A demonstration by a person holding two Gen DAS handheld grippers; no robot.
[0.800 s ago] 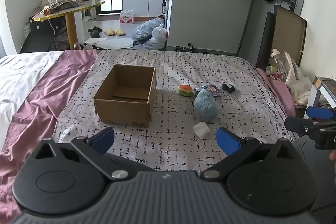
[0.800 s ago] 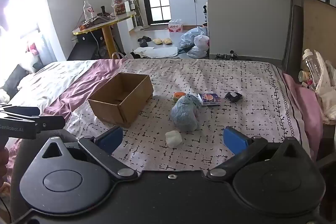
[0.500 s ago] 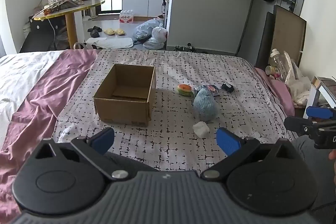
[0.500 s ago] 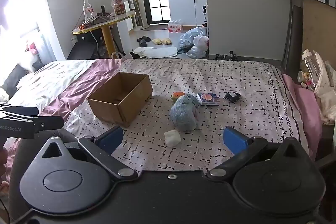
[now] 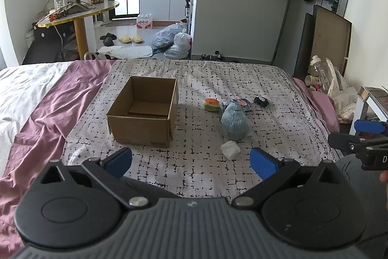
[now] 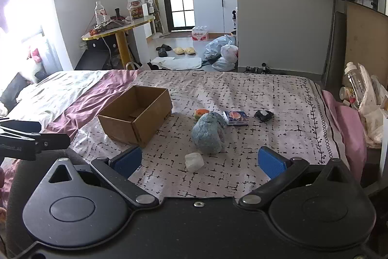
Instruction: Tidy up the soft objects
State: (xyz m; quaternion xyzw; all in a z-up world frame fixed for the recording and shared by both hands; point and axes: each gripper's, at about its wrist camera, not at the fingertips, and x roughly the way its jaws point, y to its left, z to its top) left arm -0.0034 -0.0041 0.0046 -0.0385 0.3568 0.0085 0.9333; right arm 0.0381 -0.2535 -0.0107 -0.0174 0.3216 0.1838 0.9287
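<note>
Two grippers hang over the near edge of the bed: the left gripper [image 5: 191,160] and right gripper [image 6: 200,159] both stand wide apart and empty, as they did a moment ago; nothing has shifted. The blue plush toy [image 6: 208,132] lies right of the open cardboard box [image 5: 145,113], a white wad [image 6: 194,161] just before it, nothing blocking either. No writing is legible.

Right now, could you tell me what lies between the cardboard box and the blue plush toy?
Only bare patterned bedspread lies between the cardboard box and the blue plush toy, clearest in the left wrist view.
</note>
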